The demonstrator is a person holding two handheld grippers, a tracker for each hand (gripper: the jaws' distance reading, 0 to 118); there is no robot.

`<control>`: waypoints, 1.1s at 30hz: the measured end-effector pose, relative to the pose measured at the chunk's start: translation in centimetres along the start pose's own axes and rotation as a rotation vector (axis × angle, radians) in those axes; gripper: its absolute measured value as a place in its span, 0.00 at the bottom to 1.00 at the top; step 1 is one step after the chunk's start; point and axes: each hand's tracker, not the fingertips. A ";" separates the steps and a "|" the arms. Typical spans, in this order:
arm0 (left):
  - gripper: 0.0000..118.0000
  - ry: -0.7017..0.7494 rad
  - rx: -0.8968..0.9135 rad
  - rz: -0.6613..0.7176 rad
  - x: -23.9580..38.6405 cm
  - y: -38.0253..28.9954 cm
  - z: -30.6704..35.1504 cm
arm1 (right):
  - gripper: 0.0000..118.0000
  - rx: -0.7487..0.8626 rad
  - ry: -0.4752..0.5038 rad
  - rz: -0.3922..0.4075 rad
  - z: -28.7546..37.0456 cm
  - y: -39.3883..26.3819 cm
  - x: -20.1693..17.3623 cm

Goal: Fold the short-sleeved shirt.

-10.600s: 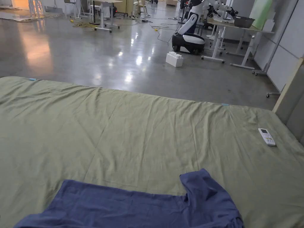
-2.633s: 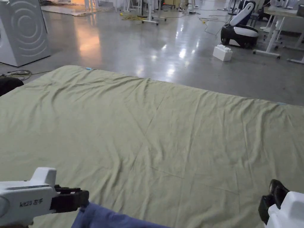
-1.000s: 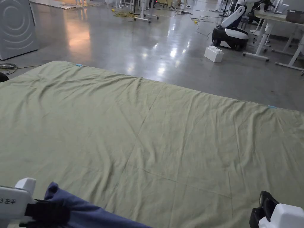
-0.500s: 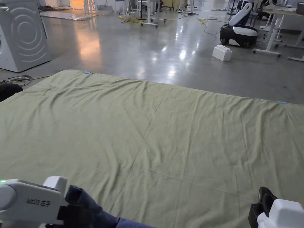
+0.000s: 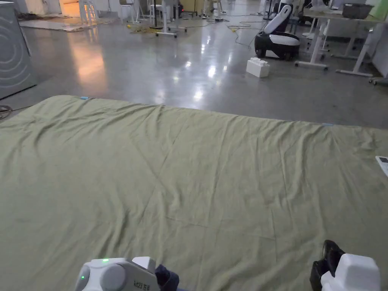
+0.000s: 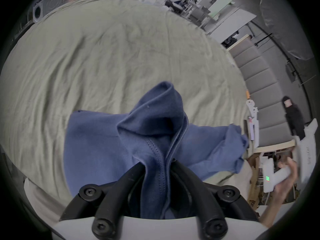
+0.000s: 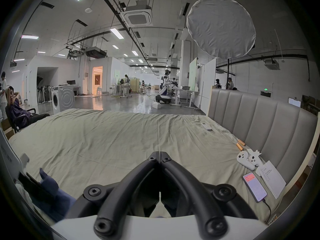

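Left hand-held gripper [image 6: 157, 165]: clenched on a bunched fold of the shirt [image 6: 107, 139]; both black jaws press the seamed cloth between them. In the head view its white body sits at the bottom edge, with a bit of blue cloth just beside it.
Shirt: dark blue, short-sleeved; one part rises in a peak above the left jaws, the rest spreads flat on the bed [image 6: 103, 53] toward the near edge.
Bed: covered by a creased green sheet; padded grey headboard [image 7: 259, 122] on the right.
Right hand-held gripper [image 7: 159, 159]: jaws closed tip to tip, nothing between them; raised above the sheet, well apart from the shirt.
Remote control [image 7: 206, 126]: white, lying on the sheet near the headboard.
Phone [image 7: 254, 186]: on the sheet just beside a sheet of paper [image 7: 271, 179]; no containers hold any of these.
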 end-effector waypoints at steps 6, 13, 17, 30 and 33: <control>0.10 0.059 -0.025 -0.011 0.6 -0.3 -2.3 | 0.00 -0.016 -0.020 -0.004 0.2 -0.6 0.7; 0.51 -0.112 0.031 0.047 -0.4 0.0 0.3 | 0.00 -0.029 -0.008 0.002 0.1 -0.8 0.4; 0.55 -0.184 0.122 0.056 -1.5 0.2 4.4 | 0.00 -0.026 -0.006 0.010 0.2 -0.8 0.3; 0.15 -0.092 0.099 -0.016 -0.7 -1.8 -0.4 | 0.00 -0.068 0.007 -0.029 0.0 -1.7 0.0; 0.14 -0.174 0.124 0.000 0.2 -2.2 -2.0 | 0.00 -0.070 0.004 -0.026 0.2 -1.7 0.2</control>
